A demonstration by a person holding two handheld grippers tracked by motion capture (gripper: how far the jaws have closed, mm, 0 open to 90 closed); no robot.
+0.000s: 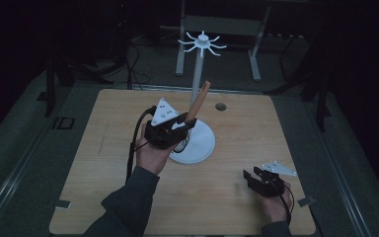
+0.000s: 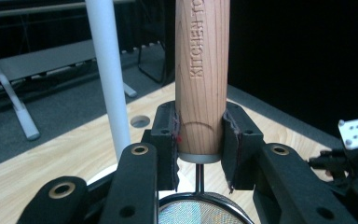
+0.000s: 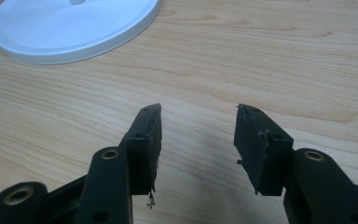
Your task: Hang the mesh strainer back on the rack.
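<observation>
- Nearest the high camera, a dark sleeve (image 1: 128,202) comes in from the bottom edge, well short of the white stand's base.
- Left gripper (image 2: 200,140) is clamped on the wooden handle (image 2: 202,70) of a strainer, both pads pressing its lower end; in the high view the handle (image 1: 198,101) tilts up just beside the stand's pole.
- Below the handle, a thin wire leads to the strainer's mesh bowl (image 2: 200,212), which sits between the gripper's arms.
- Letters stamped into the wood read "KITCHEN TO", with the rest cut off at the frame edge.
- White stand: its round base (image 1: 200,143) rests on the desk (image 1: 108,168), its pole (image 1: 196,74) rises close behind the held handle, and a ring of hooks (image 1: 202,43) crowns it.
- A small round hole (image 1: 220,106) in the desk lies just beyond the base.
- Right gripper (image 3: 198,135) rests low over bare desk, well to the side of the base (image 3: 74,28), its jaws spread wide with nothing between them.
- A metal frame (image 1: 217,29) stands on the floor far behind the stand.
</observation>
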